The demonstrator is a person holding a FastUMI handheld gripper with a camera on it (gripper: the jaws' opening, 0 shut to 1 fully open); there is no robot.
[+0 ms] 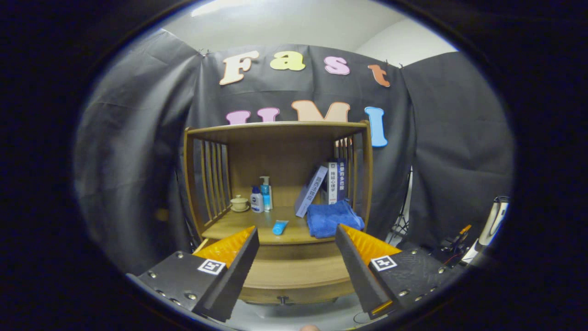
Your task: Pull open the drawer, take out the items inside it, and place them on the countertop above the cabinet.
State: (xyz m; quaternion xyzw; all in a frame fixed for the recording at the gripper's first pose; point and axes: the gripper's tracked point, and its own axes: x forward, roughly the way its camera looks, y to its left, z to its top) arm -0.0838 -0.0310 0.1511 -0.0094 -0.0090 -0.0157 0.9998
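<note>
The claw (pixel 296 239) is released, its two fingers spread wide and grasping nothing, aimed squarely at the wooden cabinet (pixel 278 184) ahead. The drawer (pixel 294 273) lies straight in front and lower down, shut, its front showing in the gap between the fingers; its long axis runs left to right, across the line of approach. A small dark handle (pixel 282 300) sits at the drawer's lower edge, near the middle and below the fingertips, so my guess is the claw must drop and push forward to reach it. Above the drawer, the bench (pixel 257 225) already carries a folded blue towel (pixel 333 217), a blue tube (pixel 279 227), bottles and books.
</note>
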